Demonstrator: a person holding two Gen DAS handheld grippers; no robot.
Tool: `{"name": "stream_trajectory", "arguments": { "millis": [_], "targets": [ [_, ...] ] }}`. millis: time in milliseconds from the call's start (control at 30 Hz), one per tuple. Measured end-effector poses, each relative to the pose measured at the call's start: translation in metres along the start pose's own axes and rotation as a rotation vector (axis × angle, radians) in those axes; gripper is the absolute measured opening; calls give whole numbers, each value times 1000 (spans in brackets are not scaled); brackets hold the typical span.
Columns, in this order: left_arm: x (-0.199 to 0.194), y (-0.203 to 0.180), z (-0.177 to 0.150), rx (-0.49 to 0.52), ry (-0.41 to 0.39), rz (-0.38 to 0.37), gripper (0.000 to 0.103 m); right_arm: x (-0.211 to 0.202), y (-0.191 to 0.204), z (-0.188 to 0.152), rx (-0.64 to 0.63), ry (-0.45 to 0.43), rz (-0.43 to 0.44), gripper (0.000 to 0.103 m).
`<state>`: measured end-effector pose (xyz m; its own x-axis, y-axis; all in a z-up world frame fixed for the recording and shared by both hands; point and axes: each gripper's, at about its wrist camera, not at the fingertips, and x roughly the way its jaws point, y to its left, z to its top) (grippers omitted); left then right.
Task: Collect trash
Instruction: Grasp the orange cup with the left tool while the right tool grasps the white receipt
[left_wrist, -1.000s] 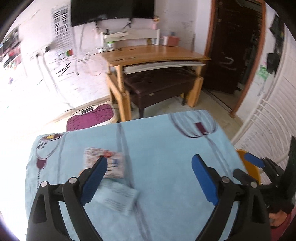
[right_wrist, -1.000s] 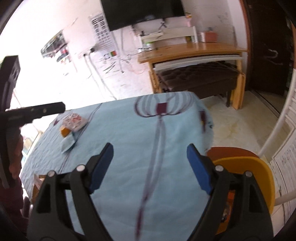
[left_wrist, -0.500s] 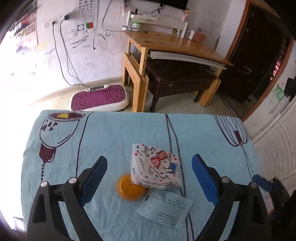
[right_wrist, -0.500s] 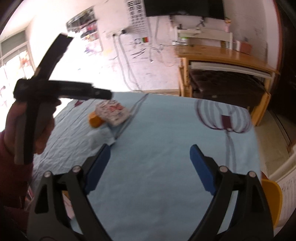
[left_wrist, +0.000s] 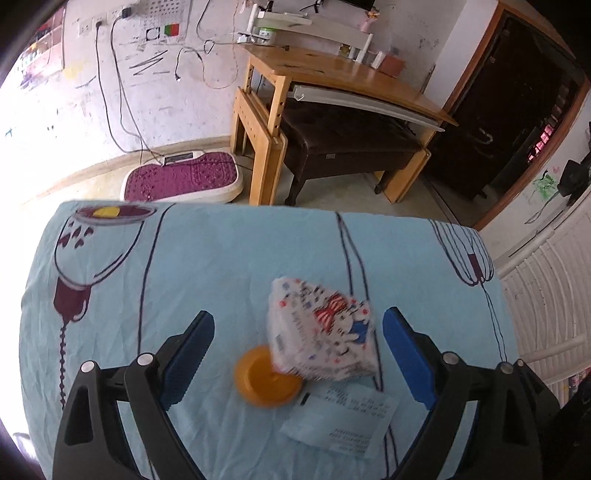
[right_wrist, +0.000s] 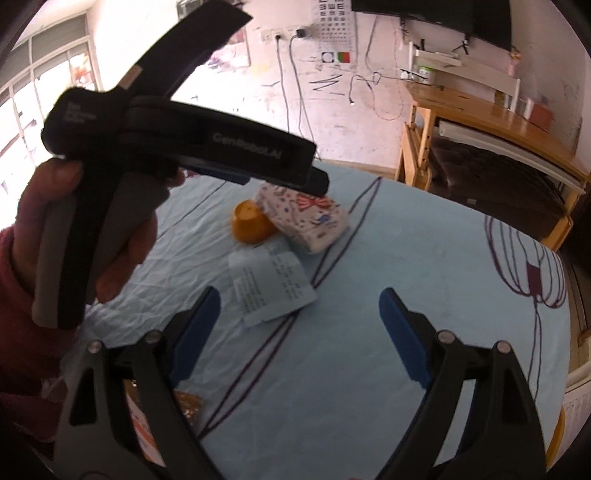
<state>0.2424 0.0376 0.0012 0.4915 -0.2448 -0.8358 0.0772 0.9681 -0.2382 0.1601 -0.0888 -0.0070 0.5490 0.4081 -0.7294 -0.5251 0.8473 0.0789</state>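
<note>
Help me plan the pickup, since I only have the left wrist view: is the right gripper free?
Observer: Yes. The right gripper is open with nothing between its pads. It hovers over the tablecloth, just short of the paper slip.
Operator: Is that orange thing a flat lid?
Observer: No. Seen from the right wrist, the orange piece has a raised wall like a small cup. It sits right beside the printed tissue pack.
Operator: Is there anything outside my frame?
Observer: Something brown shows at the table's near edge, behind the right gripper's finger. I can't tell what it is.
</note>
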Motion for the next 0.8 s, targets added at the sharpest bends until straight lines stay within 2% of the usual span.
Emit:
{"name": "stream_trajectory", "arguments": {
  "millis": [300,567,633,700,733,800],
  "targets": [
    [-11,17,-20,53,27,-20,87,21,15,4,-35,51,16,84],
    [0,12,-27,128,52,12,87,40,18,13,-53,85,-17,84],
    [4,9,-24,133,52,14,83,44,16,16,-49,92,-23,83],
    [7,6,-22,142,51,26,75,49,15,18,-49,104,-23,73],
    [8,5,-22,146,50,32,69,50,16,19,-57,105,-29,72],
    [11,5,-21,150,55,38,65,51,17,21,-71,97,-33,56]
  ]
}}
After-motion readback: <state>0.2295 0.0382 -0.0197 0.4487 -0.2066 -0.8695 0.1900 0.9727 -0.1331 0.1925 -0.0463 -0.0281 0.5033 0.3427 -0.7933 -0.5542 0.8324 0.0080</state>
